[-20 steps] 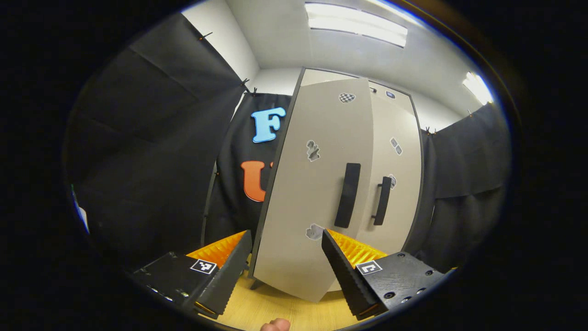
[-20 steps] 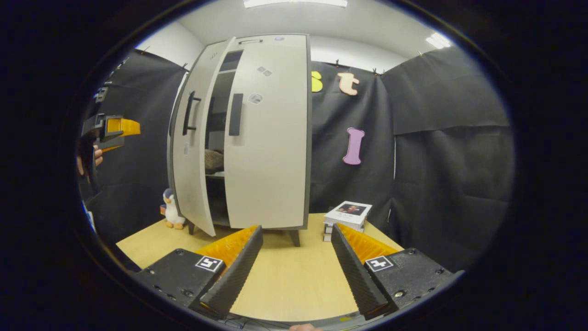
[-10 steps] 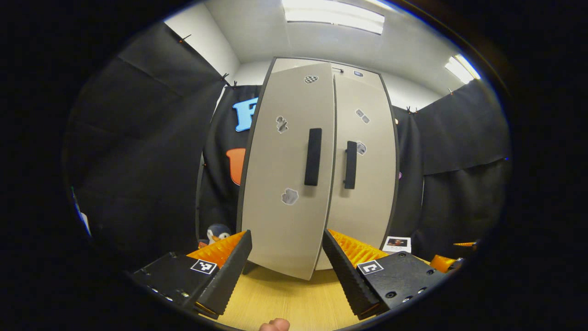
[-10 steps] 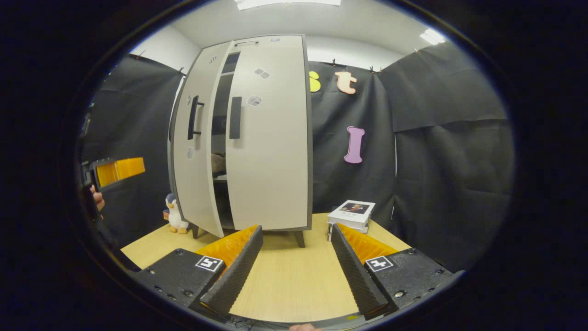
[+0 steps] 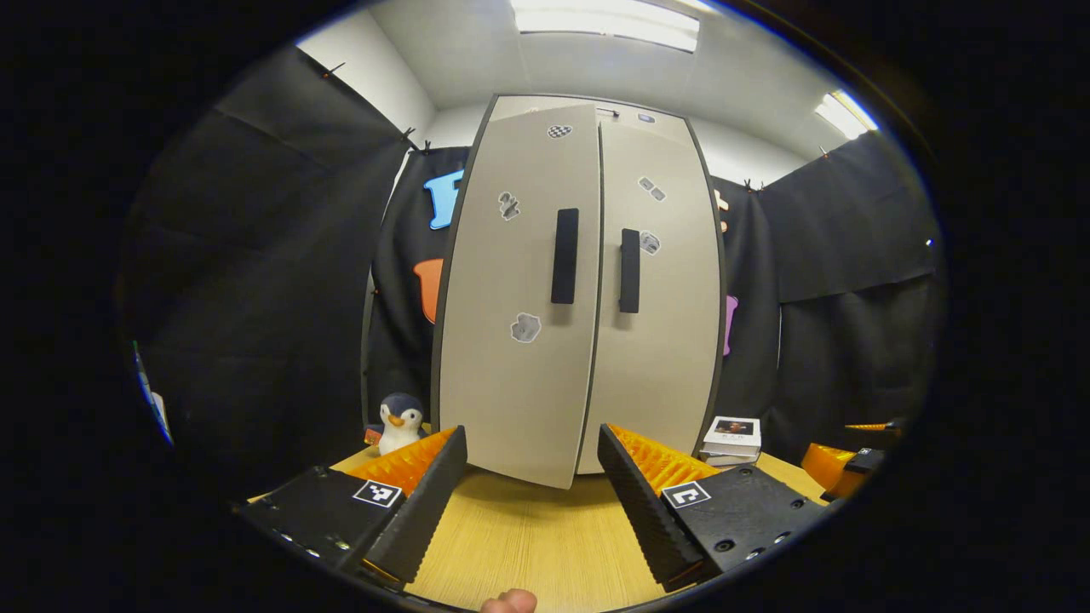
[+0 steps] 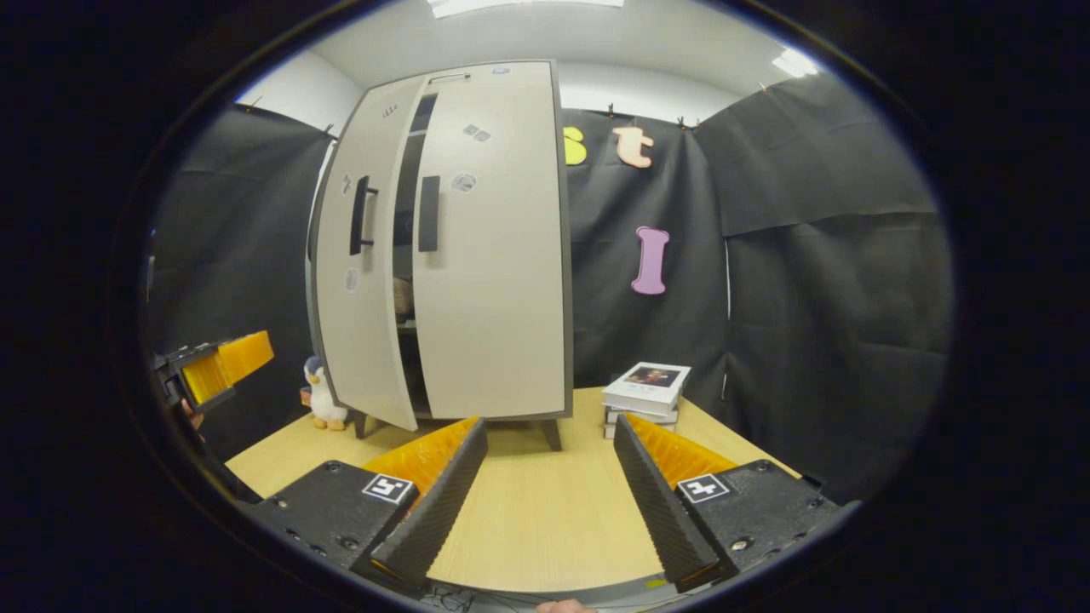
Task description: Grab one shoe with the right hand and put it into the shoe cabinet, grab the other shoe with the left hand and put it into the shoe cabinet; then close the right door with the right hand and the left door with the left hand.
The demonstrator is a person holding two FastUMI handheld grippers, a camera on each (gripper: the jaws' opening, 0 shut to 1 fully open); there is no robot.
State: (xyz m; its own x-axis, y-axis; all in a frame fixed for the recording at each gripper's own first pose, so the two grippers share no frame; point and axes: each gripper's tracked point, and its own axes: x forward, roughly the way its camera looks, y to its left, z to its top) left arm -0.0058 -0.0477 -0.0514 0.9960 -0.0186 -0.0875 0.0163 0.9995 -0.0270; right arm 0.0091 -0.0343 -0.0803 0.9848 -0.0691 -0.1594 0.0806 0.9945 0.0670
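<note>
Risk: the tall beige left door (image 6: 358,281) at 11 o'clock stands ajar and may swing out; left tongs (image 5: 532,502) and right tongs (image 6: 549,498) gape empty.

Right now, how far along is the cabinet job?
Done: a shoe shows on a shelf through the gap, and the right door sits flush. In hand: nothing; the left gripper and right gripper are open, off the cabinet. Left: the left door is ajar and needs a final push.

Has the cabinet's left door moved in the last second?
Yes. The left door has swung inward toward the shut right door, narrowing the gap, though it remains slightly ajar.
</note>
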